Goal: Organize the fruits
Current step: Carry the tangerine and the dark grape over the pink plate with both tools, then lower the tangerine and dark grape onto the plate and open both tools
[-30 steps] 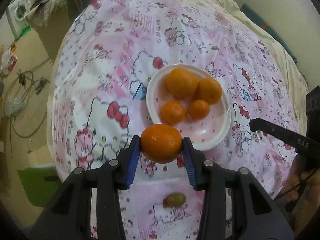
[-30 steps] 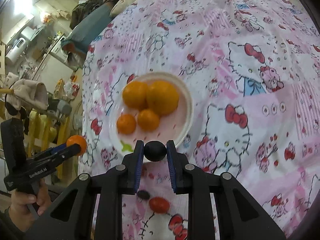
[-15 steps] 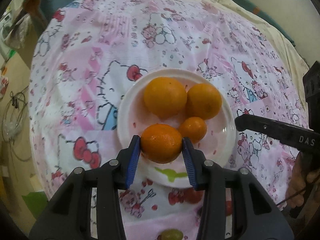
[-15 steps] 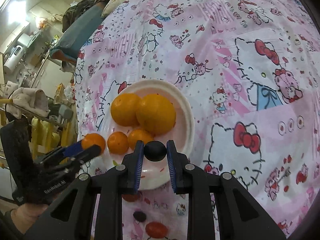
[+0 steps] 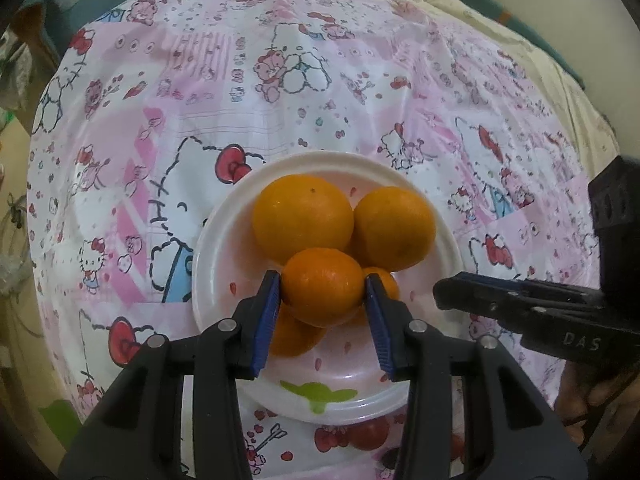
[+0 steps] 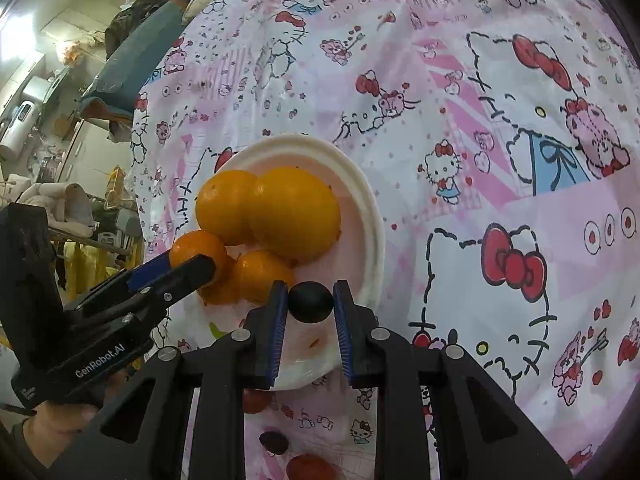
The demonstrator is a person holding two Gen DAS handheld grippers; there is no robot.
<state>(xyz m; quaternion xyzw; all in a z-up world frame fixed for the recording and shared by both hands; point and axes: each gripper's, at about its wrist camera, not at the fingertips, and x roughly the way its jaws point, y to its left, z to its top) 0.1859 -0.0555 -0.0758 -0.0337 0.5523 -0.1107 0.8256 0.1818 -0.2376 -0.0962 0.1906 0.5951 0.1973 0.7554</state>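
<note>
Left tongs [image 5: 323,287] clamp a small orange [image 5: 322,286] above the white plate [image 5: 216,248], over the four oranges piled there. Right tongs [image 6: 310,303] grip a dark round fruit [image 6: 310,302] above the plate's near rim. The plate sits on a Hello Kitty bedspread [image 6: 460,80]; red fruits [image 6: 308,467] lie nearer on it.

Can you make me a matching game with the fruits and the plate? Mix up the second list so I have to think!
Things:
1. tangerine
2. dark round fruit
3. white plate
4. red fruit

Places or states:
A. lies on the cloth, below the plate's near edge
B. pinched in the left gripper
C. holds four oranges
D. pinched in the right gripper

Pairs: 1-B, 2-D, 3-C, 4-A
</note>
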